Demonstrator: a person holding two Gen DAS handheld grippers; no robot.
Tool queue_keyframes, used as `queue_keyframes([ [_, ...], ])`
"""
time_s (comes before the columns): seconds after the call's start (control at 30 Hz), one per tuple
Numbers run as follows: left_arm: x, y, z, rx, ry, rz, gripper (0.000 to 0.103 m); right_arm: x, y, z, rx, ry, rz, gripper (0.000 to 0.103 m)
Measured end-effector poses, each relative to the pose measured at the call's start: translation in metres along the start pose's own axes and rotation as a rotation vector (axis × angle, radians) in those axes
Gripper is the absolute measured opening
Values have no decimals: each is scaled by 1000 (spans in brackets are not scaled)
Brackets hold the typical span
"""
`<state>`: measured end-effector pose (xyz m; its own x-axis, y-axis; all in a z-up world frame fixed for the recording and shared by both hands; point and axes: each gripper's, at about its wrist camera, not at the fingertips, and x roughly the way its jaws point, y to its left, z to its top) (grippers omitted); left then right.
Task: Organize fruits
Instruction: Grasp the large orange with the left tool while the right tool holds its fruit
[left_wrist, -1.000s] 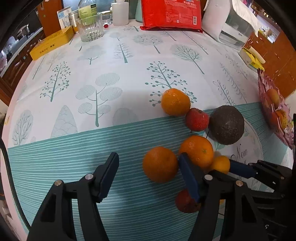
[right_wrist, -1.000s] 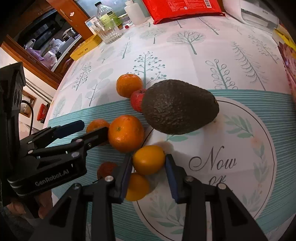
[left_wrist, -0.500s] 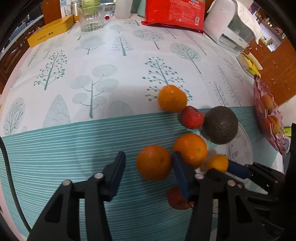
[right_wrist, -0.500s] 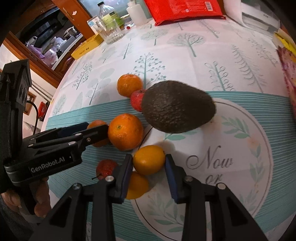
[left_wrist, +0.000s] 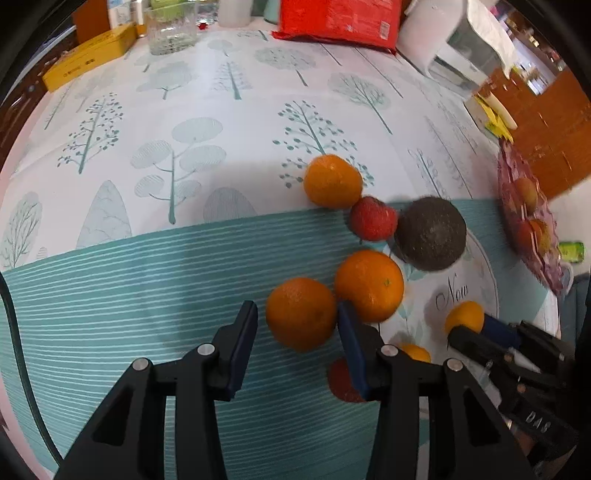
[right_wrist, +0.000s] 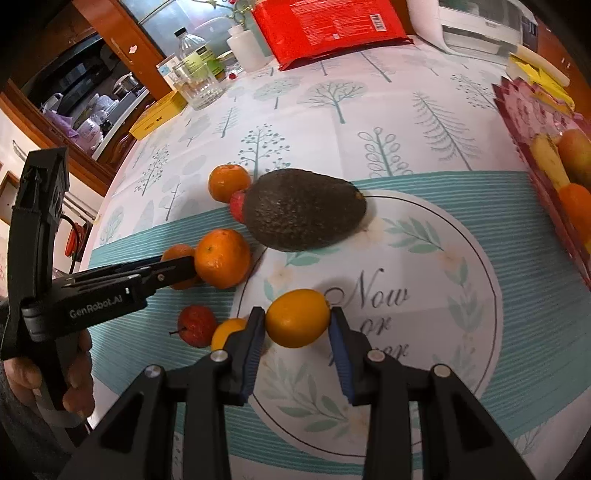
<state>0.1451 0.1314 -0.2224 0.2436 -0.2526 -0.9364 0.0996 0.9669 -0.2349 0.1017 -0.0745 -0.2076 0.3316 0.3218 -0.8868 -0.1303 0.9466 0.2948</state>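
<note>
Several fruits already sit in the pink fruit tray (right_wrist: 517, 122) at right of frame. The right gripper (right_wrist: 297, 326) is clenched on a yellow-orange citrus (right_wrist: 297, 323) low in frame; the left gripper (left_wrist: 295, 321) brackets an orange (left_wrist: 301, 314) at lower centre, grasp uncertain. The avocado (right_wrist: 303, 208) and five other fruits remain mid-frame on the tabletop (right_wrist: 332, 110).

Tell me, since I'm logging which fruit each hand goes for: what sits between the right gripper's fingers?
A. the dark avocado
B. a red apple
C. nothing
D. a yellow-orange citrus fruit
D: in the right wrist view the right gripper has a finger on each side of the yellow-orange citrus fruit; the avocado lies farther off on the tablecloth.
</note>
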Motion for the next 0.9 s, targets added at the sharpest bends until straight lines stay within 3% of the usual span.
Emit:
queue_keyframes([
  [0.13,3,-6,-1,62,13,16,45,-4,-3,-3,9,-9,-4,35],
  [0.43,6,-8,4,57,-31,26,45,-4,-5,-7,14,-4,-10,35],
  [0.53,7,-7,4,57,-40,-1,37,-5,-5,-8,15,-6,-13,35],
  [0.73,2,-13,1,98,-49,72,36,-7,-3,-12,13,-11,-16,35],
  [0.9,-25,-12,-6,88,-80,105,35,-17,-2,-14,12,-28,-27,35],
])
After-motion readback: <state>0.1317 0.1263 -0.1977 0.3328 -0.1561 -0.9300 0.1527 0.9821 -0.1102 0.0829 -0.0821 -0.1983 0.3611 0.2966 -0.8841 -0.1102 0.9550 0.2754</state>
